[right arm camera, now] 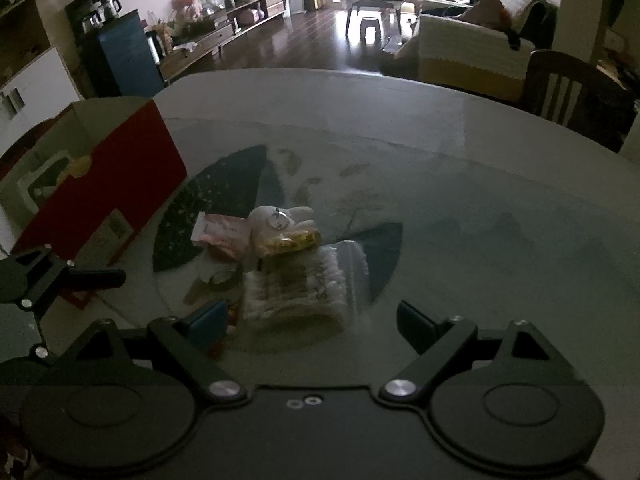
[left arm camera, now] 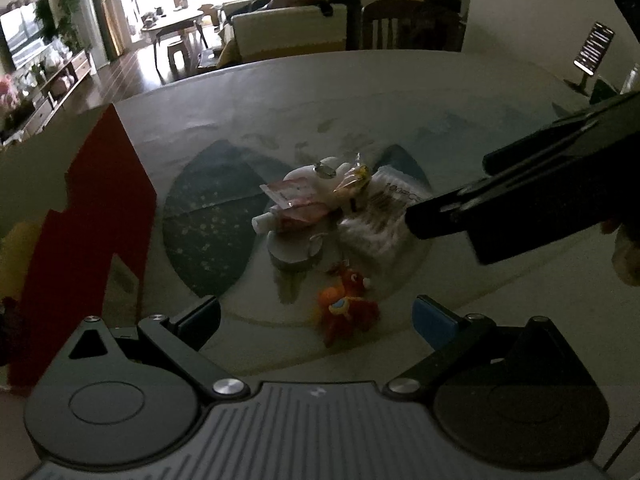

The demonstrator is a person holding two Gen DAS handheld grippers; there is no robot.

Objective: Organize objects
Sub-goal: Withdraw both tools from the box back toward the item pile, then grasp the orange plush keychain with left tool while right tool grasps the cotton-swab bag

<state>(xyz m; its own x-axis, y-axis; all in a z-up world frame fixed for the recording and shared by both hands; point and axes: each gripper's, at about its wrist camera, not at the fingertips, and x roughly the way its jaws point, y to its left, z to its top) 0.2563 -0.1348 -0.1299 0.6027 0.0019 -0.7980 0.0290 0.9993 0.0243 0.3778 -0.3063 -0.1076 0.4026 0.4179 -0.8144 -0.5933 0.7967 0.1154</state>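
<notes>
A small pile lies mid-table on the glass turntable (left arm camera: 224,216): a pink tube (left arm camera: 294,210), a white plush with a keyring (left arm camera: 320,172), a yellow snack packet (left arm camera: 352,180), a bag of cotton swabs (left arm camera: 376,220) and a round grey item (left arm camera: 294,250). Nearer me sits an orange plush toy (left arm camera: 346,304), just ahead of my open left gripper (left arm camera: 316,320). My right gripper (right arm camera: 312,322) is open and empty, with the cotton swab bag (right arm camera: 296,292) right in front of its fingers. From the left wrist view, the right gripper (left arm camera: 448,190) reaches in from the right beside the swabs.
A red open box (left arm camera: 100,220) stands at the table's left edge, with items inside (right arm camera: 48,176). A phone on a stand (left arm camera: 592,48) sits at the far right. A wooden chair (right arm camera: 560,88) is behind the table. One left-gripper finger (right arm camera: 100,278) shows at the left.
</notes>
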